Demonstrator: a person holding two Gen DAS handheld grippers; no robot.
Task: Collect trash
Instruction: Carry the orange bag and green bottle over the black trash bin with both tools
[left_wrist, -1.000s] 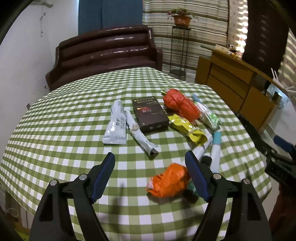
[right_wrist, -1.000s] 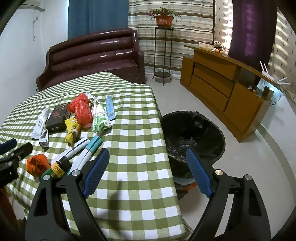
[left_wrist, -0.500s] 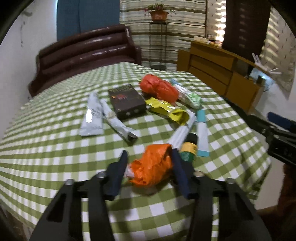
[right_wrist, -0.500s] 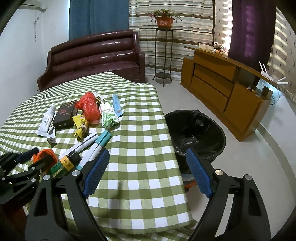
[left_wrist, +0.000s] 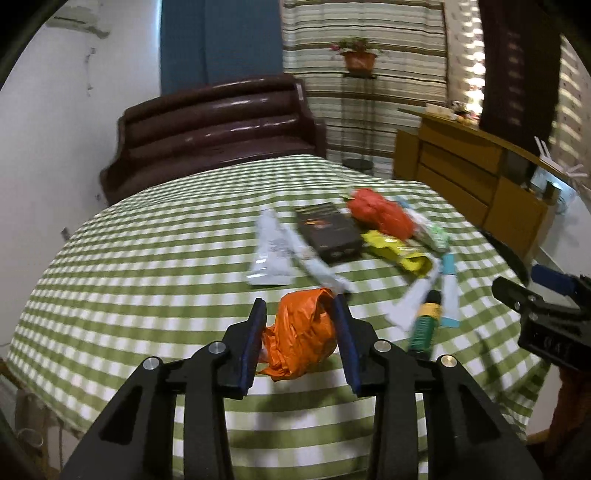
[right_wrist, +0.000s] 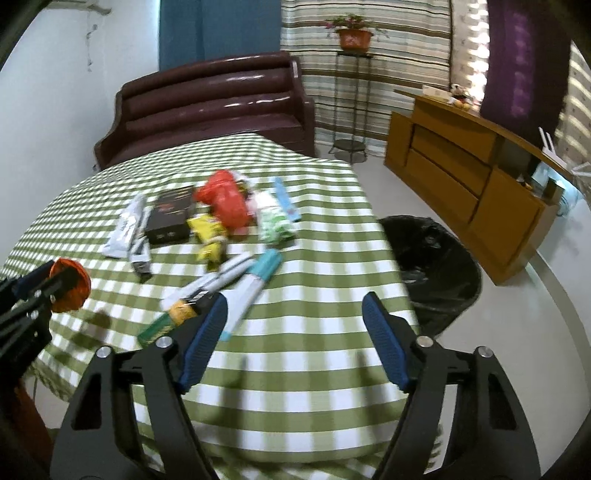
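Note:
My left gripper (left_wrist: 298, 332) is shut on a crumpled orange plastic bag (left_wrist: 303, 336) and holds it lifted above the green checked table (left_wrist: 147, 266); it also shows in the right wrist view (right_wrist: 70, 284). My right gripper (right_wrist: 295, 339) is open and empty above the table's near right part. More trash lies on the table: a red bag (right_wrist: 223, 199), a black box (right_wrist: 171, 216), a yellow wrapper (right_wrist: 208, 236), white tubes (right_wrist: 127, 229), a green wrapper (right_wrist: 275, 221), markers (right_wrist: 255, 284) and a green bottle (right_wrist: 168, 321). A black-lined bin (right_wrist: 436, 266) stands on the floor right of the table.
A dark red sofa (right_wrist: 207, 110) stands behind the table. A wooden sideboard (right_wrist: 472, 177) runs along the right wall. A plant stand (right_wrist: 352, 92) is by the striped curtain. Bare floor (right_wrist: 517, 332) lies around the bin.
My left gripper closed on the orange bag and lifted it off the table. My right gripper moved left over the table and stayed open.

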